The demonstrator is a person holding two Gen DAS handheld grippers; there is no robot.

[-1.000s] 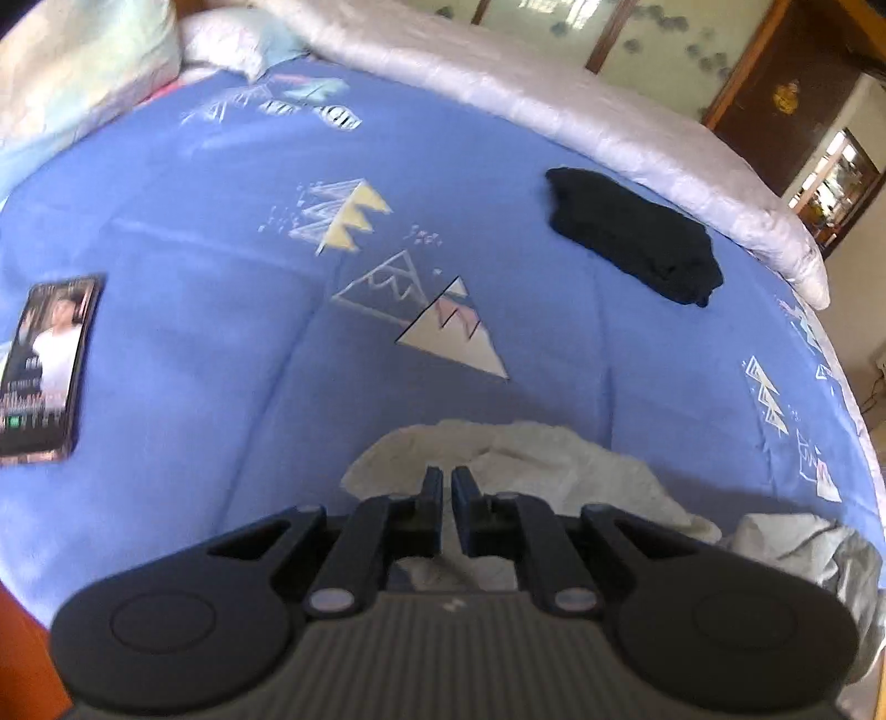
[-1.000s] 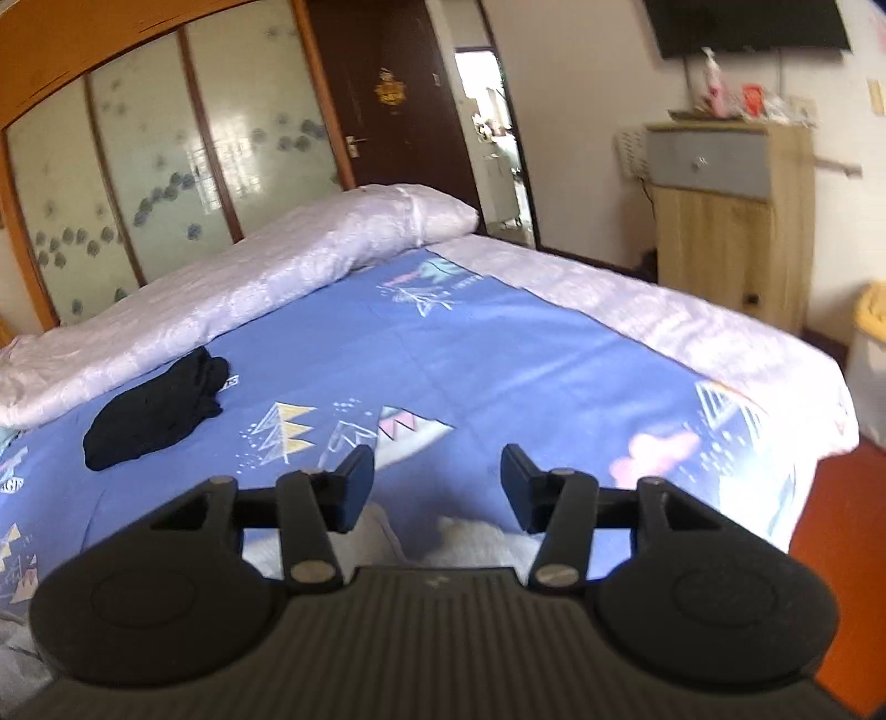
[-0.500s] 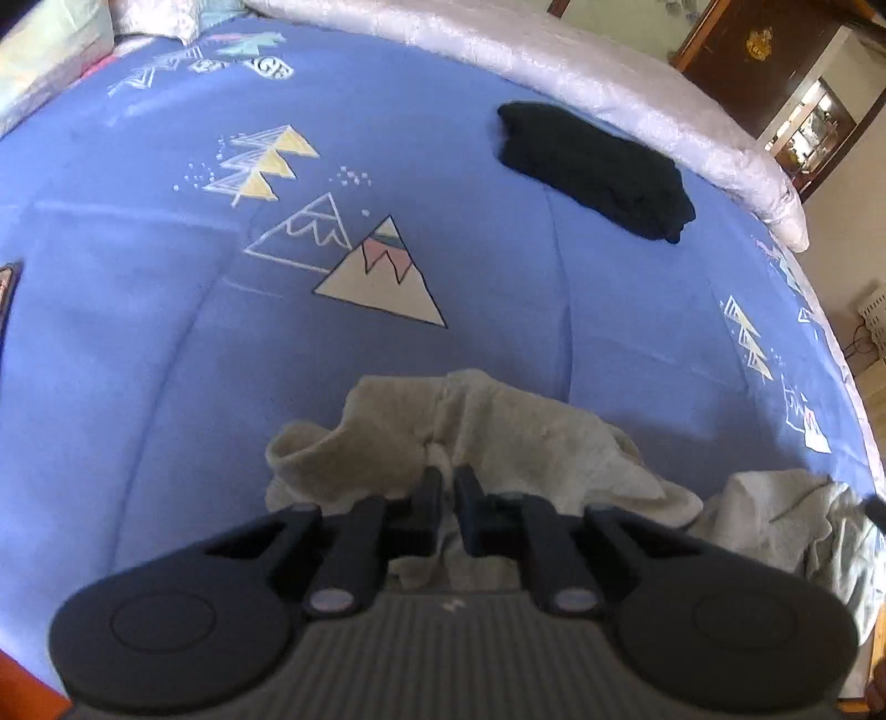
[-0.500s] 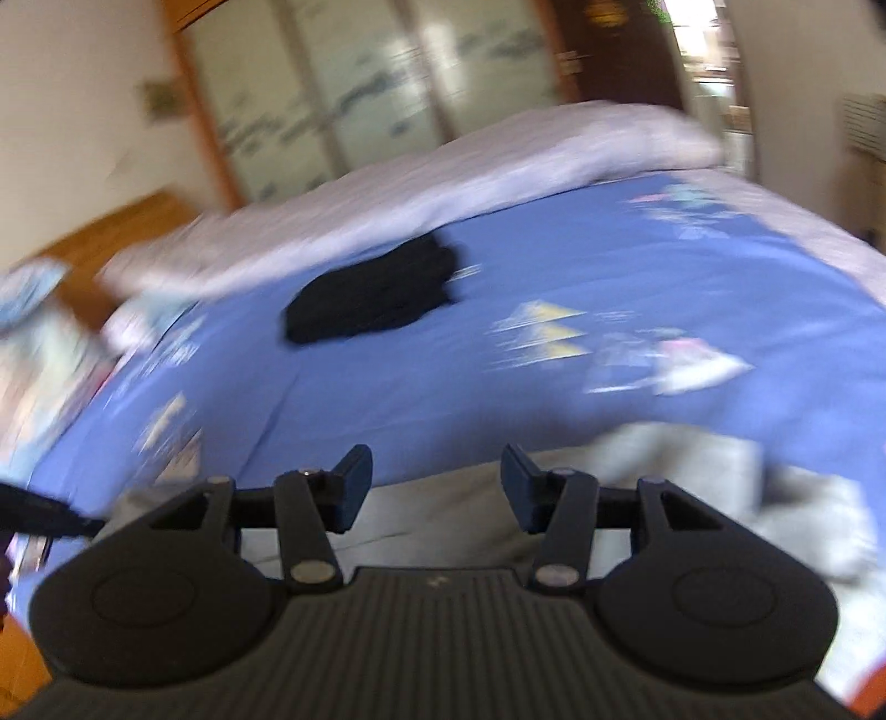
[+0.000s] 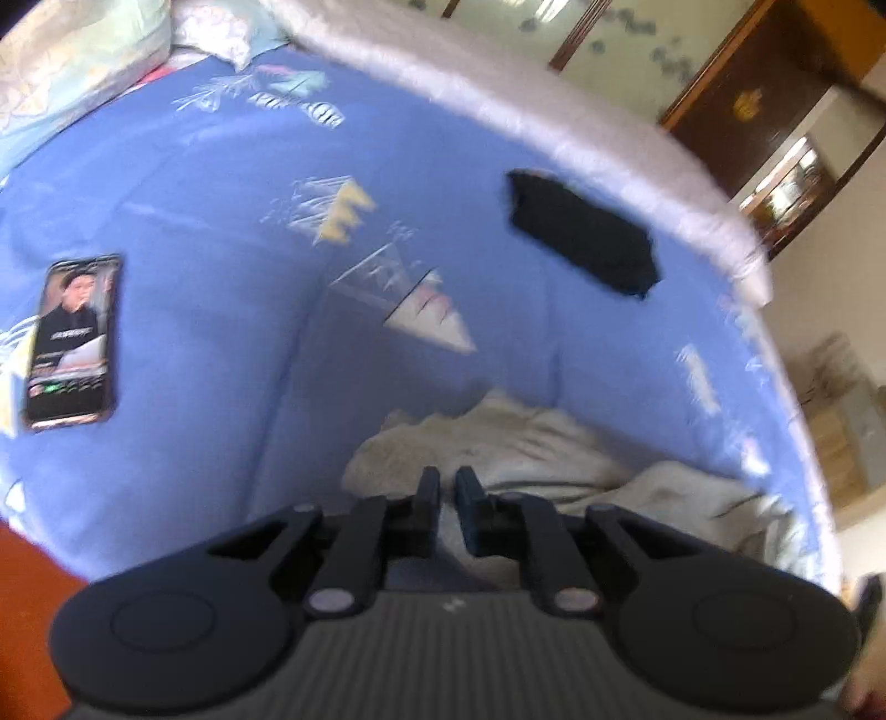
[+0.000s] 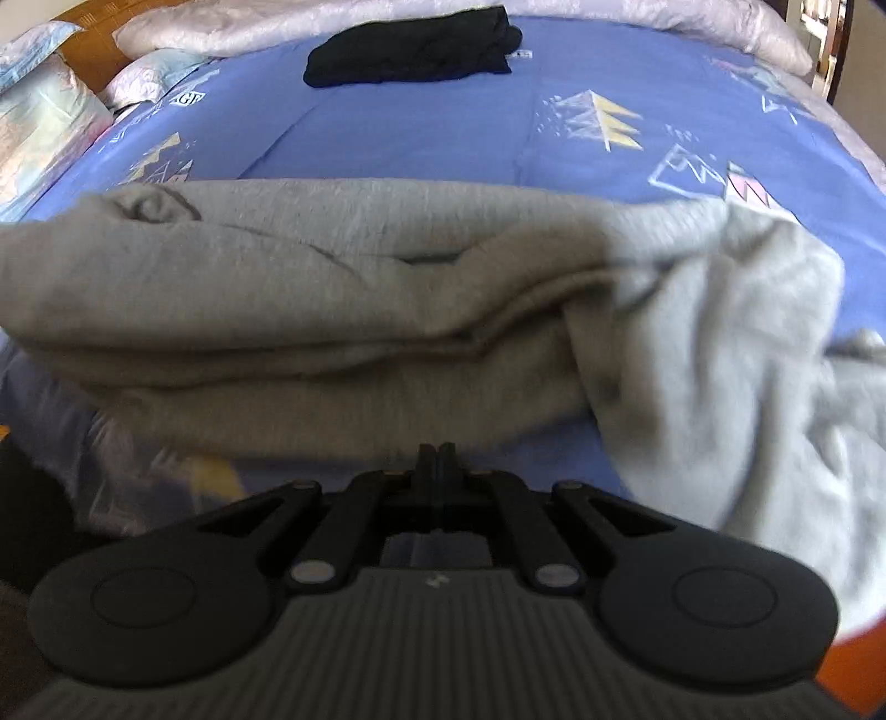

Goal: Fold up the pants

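Lying across the near part of a blue bed cover (image 6: 415, 138), grey pants (image 6: 332, 277), bunched in long soft folds rather than flat. Stretching from the left edge of the right wrist view almost to its right edge, with the paler end rumpled and heaped at the right.

Pressed fully together, both fingers of the right gripper (image 6: 437, 451), tips just at the near edge of the cloth. No fabric seen between them, though the hem sits right at the tips.

Parting by a sliver, the jaws of the left gripper (image 5: 447, 487), with only a narrow gap showing. Crumpled just beyond and under its tips, the same pants (image 5: 498, 443), seen through the gap. Too blurred to tell whether any cloth is pinched there.

Resting further up the cover, well apart from the pants, a folded black garment (image 6: 410, 50), seen again in the left wrist view (image 5: 581, 238) near a white quilt (image 5: 498, 105) rolled along the far side of the bed. Lying face up on the cover at the left of that view, a phone (image 5: 72, 338) with a lit screen, well clear of the pants. Propped at the head of the bed, a pale patterned pillow (image 6: 39, 111). Printed across the cover, small mountain shapes in yellow, pink and white.
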